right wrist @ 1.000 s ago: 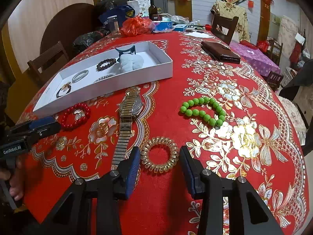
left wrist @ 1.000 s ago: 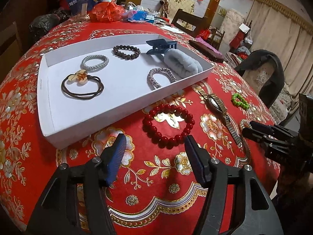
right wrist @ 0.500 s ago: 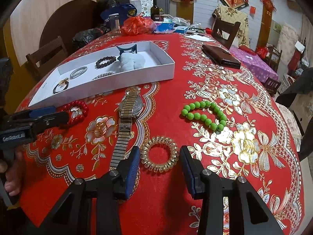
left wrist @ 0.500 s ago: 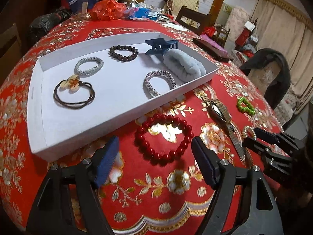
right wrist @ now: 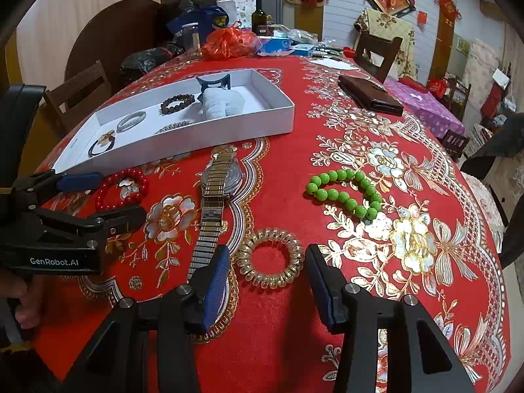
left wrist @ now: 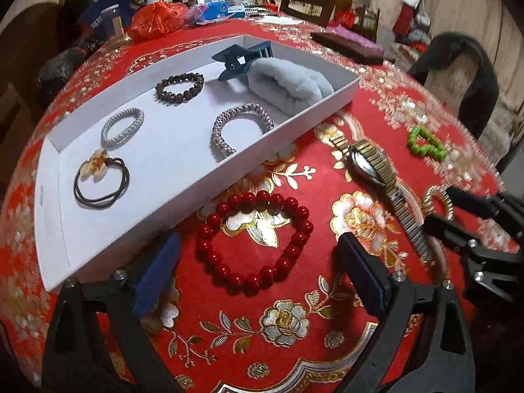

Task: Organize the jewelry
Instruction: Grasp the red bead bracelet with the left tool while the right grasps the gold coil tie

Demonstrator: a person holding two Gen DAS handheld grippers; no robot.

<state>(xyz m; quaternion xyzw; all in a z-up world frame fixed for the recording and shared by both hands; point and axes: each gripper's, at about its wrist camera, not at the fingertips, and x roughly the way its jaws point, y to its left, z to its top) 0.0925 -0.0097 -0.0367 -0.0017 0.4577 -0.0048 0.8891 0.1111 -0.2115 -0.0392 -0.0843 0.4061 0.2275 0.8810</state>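
A red bead bracelet (left wrist: 209, 221) lies on the red tablecloth just in front of a white tray (left wrist: 196, 193). My left gripper (left wrist: 257, 240) straddles it, jaws opening wide, pads clear of the beads. The tray holds hair ties, a dark bead bracelet (left wrist: 178, 86), a blue claw clip (left wrist: 240, 60) and a grey scrunchie (left wrist: 288, 83). My right gripper (right wrist: 268, 255) stands around a golden coil hair tie (right wrist: 271, 234), jaws opening, not touching it. A metal watch (right wrist: 216, 183) and a green bead bracelet (right wrist: 329, 193) lie on the cloth.
A brown wallet (right wrist: 370, 96) lies farther back on the right. Bags, a bottle (right wrist: 260, 13) and boxes crowd the far end of the table. Wooden chairs (right wrist: 380, 50) stand around it. A person's hand (right wrist: 16, 294) holds the left gripper's handle.
My left gripper has moved forward to the red bracelet and its jaws have spread much wider, so the bracelet now lies between the fingers. The right gripper's jaws have widened slightly.
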